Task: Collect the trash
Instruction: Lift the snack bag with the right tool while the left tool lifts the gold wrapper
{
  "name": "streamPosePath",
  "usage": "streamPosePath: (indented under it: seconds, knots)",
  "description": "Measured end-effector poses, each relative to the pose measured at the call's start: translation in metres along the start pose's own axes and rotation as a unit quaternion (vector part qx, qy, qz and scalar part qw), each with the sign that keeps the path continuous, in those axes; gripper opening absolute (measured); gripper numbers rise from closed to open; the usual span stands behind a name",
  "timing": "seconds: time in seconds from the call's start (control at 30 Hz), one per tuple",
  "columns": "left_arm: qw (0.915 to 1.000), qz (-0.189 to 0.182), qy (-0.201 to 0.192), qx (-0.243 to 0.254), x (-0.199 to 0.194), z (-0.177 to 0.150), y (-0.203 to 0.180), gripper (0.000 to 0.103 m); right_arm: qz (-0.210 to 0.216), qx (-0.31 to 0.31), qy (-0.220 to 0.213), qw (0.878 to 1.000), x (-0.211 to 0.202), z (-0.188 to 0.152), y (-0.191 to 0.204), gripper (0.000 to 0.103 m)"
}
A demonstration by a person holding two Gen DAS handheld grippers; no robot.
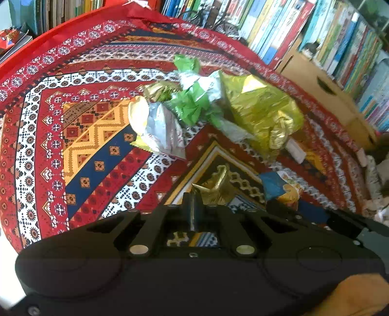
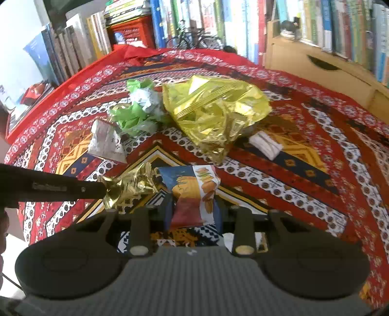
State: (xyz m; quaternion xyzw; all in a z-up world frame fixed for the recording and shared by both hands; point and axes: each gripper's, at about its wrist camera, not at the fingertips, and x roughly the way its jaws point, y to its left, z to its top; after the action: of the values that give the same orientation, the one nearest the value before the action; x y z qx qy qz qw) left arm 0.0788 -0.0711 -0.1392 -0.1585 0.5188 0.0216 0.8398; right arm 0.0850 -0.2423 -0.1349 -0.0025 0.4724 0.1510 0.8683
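My left gripper is shut on a crumpled gold foil wrapper, held just above the patterned cloth. In the right wrist view the left gripper reaches in from the left with that gold wrapper at its tip. My right gripper is shut on a blue, orange and red snack packet, which stands up between its fingers. Behind both lies a heap of trash: a large yellow foil bag, crumpled green plastic, a white paper wrapper and a small white wad.
A red patterned cloth covers the surface. Bookshelves packed with books run along the back and right. A cardboard box with a handle slot stands at the right edge. An orange sleeve shows at the lower right of the left wrist view.
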Motion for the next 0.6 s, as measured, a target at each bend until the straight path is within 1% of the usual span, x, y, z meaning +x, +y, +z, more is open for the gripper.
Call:
streamPosePath:
  seconds: [0.1,0.13,0.17,0.2,0.23,0.27,0.3,0.33,0.43,0.5,0.57,0.6]
  knots:
    - [0.9996,0.009,-0.013,0.023,-0.011,-0.004,-0.006,0.003,-0.001,0.008,-0.009,1.000,-0.010,-0.003,-0.003,0.038]
    - [0.9992,0.013,-0.015,0.034,-0.014,-0.007,-0.008,0.004,-0.001,0.009,-0.011,1.000,-0.013,-0.003,-0.003,0.038]
    - [0.9983,0.023,-0.018,0.051,-0.017,-0.010,-0.012,0.010,-0.002,0.009,-0.013,1.000,-0.015,-0.004,-0.004,0.038]
    - [0.9969,0.033,-0.023,0.068,-0.018,-0.014,-0.015,0.027,-0.003,0.011,-0.014,1.000,-0.016,-0.005,-0.006,0.038]
    - [0.9946,0.049,-0.029,0.087,-0.019,-0.017,-0.019,0.041,-0.004,0.013,-0.015,1.000,-0.016,-0.005,-0.007,0.038]
    - [0.9915,0.066,-0.039,0.105,-0.019,-0.019,-0.023,0.062,-0.004,0.015,-0.015,1.000,-0.017,-0.006,-0.009,0.038]
    - [0.9884,0.079,-0.049,0.121,-0.018,-0.021,-0.027,0.064,-0.006,0.016,-0.016,1.000,-0.017,-0.006,-0.010,0.038]
    - [0.9855,0.083,-0.054,0.138,-0.017,-0.022,-0.032,0.063,-0.006,0.017,-0.017,1.000,-0.018,-0.007,-0.011,0.039]
    - [0.9821,0.073,-0.056,0.164,-0.005,-0.019,-0.043,0.064,-0.010,0.019,-0.021,1.000,-0.021,-0.011,-0.015,0.039]
    - [0.9815,0.071,-0.047,0.171,0.009,-0.015,-0.051,0.064,-0.014,0.023,-0.021,0.999,-0.023,-0.014,-0.019,0.039]
    - [0.9822,0.066,-0.029,0.174,0.025,-0.013,-0.055,0.064,-0.020,0.028,-0.021,0.999,-0.026,-0.018,-0.024,0.039]
    - [0.9826,0.061,-0.018,0.174,0.032,-0.013,-0.056,0.059,-0.023,0.030,-0.022,0.999,-0.028,-0.019,-0.027,0.039]
